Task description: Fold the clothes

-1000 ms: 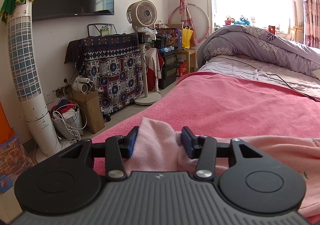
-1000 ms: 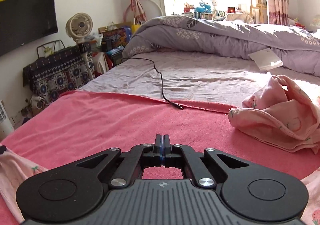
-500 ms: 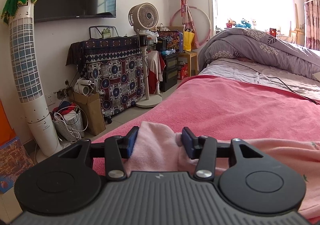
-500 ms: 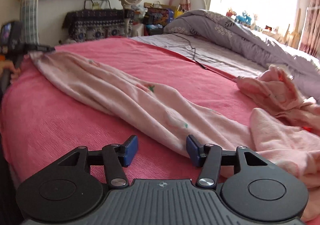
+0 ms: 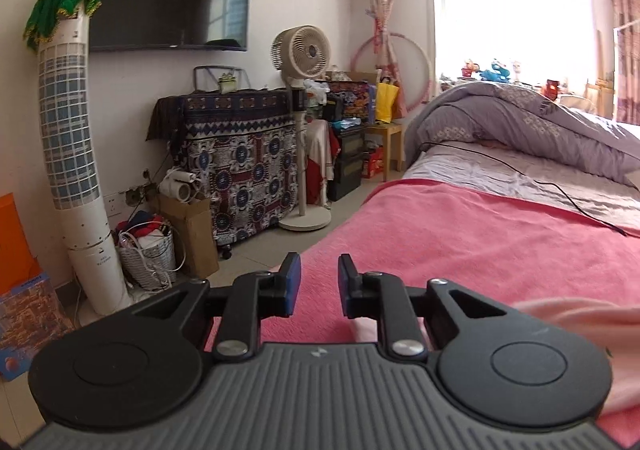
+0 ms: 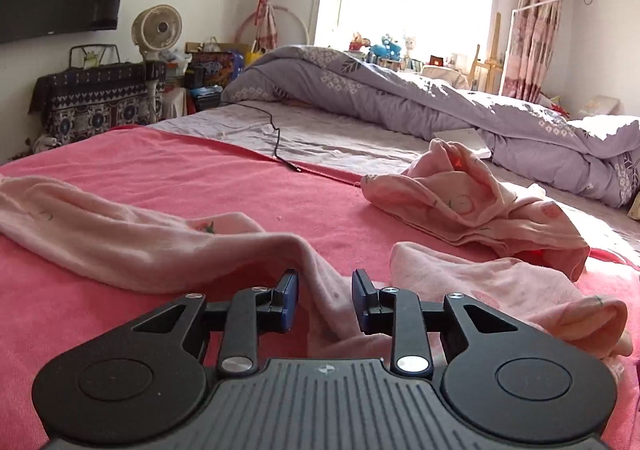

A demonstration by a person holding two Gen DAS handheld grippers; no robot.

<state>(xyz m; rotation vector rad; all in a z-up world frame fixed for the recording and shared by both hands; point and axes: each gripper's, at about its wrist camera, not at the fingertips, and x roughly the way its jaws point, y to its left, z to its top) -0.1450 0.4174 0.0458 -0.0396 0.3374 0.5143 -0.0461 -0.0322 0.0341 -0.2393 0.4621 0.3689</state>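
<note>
Soft pale-pink cotton garment (image 6: 132, 238), long and limp with small printed motifs, lies stretched across the coral-pink terry blanket (image 6: 224, 185) that covers the near part of the bed. One end trails off toward the left; the other bunches into thick rumpled folds on the right. A narrow fold of it runs up between the blue pads of the right hand-held gripper (image 6: 325, 300), whose fingers stand spread apart with the cloth lying loose in the gap, not pinched. That gripper sits low over the blanket, pointing along the bed toward the window.

A second crumpled pink garment (image 6: 472, 205) rests in a heap farther back at the blanket's edge.

From the left wrist camera, the left hand-held gripper (image 5: 319, 284) is likewise spread, its pads apart over bare blanket near the bed's edge; a blurred pink edge of the garment shows at lower right, partly hidden behind the gripper body.

Beyond lie a wrinkled lilac sheet (image 6: 320, 129) crossed by a thin black cable (image 6: 276, 133), and a puffy lilac patterned duvet (image 6: 400, 97). A beige pedestal fan (image 5: 302, 53) stands by the wall.
</note>
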